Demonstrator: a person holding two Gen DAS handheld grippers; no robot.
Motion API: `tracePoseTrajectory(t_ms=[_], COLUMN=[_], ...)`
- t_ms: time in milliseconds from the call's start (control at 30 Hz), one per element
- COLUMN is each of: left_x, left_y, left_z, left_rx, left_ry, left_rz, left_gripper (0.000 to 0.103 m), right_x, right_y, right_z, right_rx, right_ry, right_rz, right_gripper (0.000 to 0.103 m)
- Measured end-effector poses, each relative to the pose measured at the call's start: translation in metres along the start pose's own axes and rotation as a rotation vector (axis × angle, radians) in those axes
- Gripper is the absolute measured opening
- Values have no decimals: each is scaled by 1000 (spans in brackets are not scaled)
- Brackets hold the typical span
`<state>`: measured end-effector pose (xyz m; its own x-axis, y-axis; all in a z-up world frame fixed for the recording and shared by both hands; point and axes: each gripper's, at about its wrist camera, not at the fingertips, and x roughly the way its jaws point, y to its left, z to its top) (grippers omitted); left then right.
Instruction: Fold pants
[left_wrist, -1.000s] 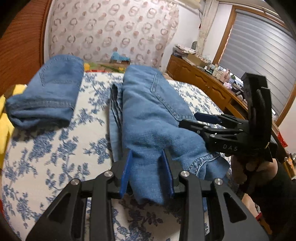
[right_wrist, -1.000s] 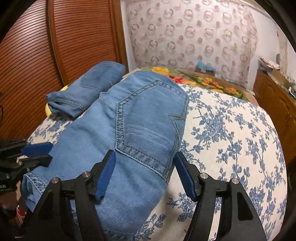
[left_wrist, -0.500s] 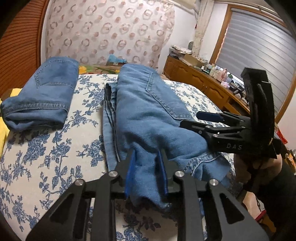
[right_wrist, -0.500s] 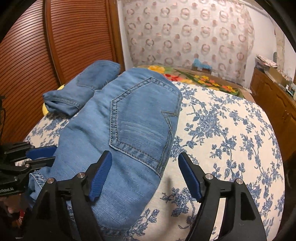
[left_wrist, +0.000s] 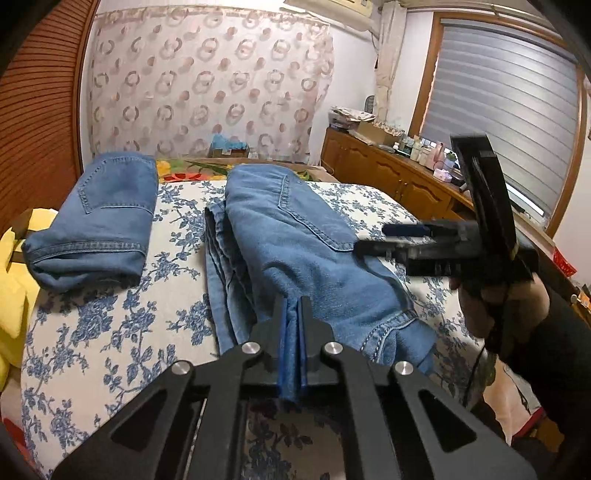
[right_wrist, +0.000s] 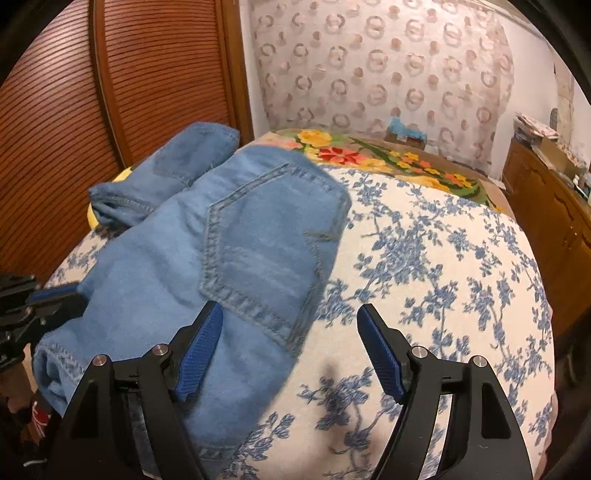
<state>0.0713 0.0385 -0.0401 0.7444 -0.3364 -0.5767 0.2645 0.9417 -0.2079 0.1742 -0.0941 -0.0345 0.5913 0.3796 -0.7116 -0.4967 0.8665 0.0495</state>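
Note:
Light blue jeans (left_wrist: 295, 251) lie lengthwise on the flowered bedspread, folded over themselves, back pocket up (right_wrist: 266, 251). My left gripper (left_wrist: 293, 317) is shut on the near edge of the jeans, with denim pinched between its blue pads. My right gripper (right_wrist: 290, 347) is open and empty; its left pad (right_wrist: 199, 350) hovers over the jeans and its right pad over the bedspread. In the left wrist view the right gripper (left_wrist: 402, 238) hangs above the jeans' right side. The left gripper (right_wrist: 48, 306) shows at the left edge of the right wrist view.
A second, folded pair of jeans (left_wrist: 96, 218) lies at the bed's far left beside something yellow (left_wrist: 11, 280). The flowered bedspread (right_wrist: 443, 266) spreads to the right. A wooden slatted door (right_wrist: 74, 110) stands at the left, a wooden sideboard (left_wrist: 399, 177) at the right.
My left gripper has closed on the jeans' near edge. My right gripper has drawn back and to the right, off the jeans' edge, and stays open.

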Motion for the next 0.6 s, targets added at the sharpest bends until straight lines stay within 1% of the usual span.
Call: tracePoseTrajectory(t_ms=[100,200,300,433,600], left_x=[2,12,19,24,25], left_y=[4,13,16,15,17], left_z=[-10,-18,-21,-20,-21], left_rx=[-5,-29,-37,-38,-49], left_ry=[25,58,70,78,74], left_rz=[20,35,36,32,17], left_gripper=[2,2,2,2,2], right_x=[-3,10,36,74,96], right_y=[-10,-20,-29,-35,-36], right_z=[14,33,48,55,53], right_rx=[16,25,53,83,124], right_ry=[-27,-24,8,84,155], right_rz=[9,29,70,128,222], right_gripper=[77,77,77,77,77])
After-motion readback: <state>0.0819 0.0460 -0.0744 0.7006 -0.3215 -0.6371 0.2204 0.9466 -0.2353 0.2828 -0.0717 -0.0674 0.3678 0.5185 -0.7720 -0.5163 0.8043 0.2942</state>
